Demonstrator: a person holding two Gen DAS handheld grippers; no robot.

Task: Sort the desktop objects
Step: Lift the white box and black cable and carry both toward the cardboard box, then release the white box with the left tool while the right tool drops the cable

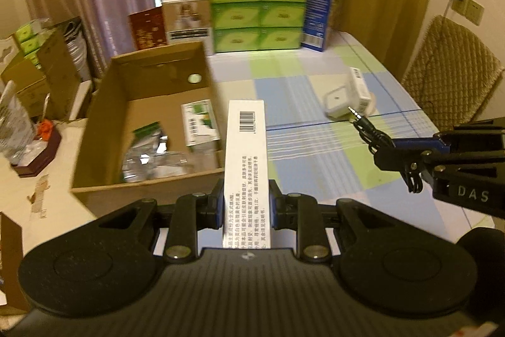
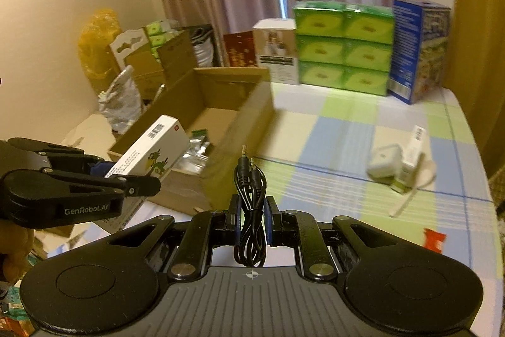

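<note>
Your left hand-held gripper (image 1: 246, 207) clamps a long white barcoded medicine box (image 1: 245, 147), held in the air just beside the open cardboard box (image 1: 104, 128). Your right hand-held gripper (image 2: 251, 220) pinches a coiled black audio cable (image 2: 249, 210) above the checked counter (image 2: 331, 179). A white cube charger (image 2: 383, 161) lies near a small white carton (image 2: 412, 150).

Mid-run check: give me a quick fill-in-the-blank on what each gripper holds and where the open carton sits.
1. The left gripper is shut on a long white ____ with a barcode.
2. The right gripper clamps a coiled black ____.
3. The open cardboard carton holds silver foil ____.

Missing words: box; audio cable; packets.
</note>
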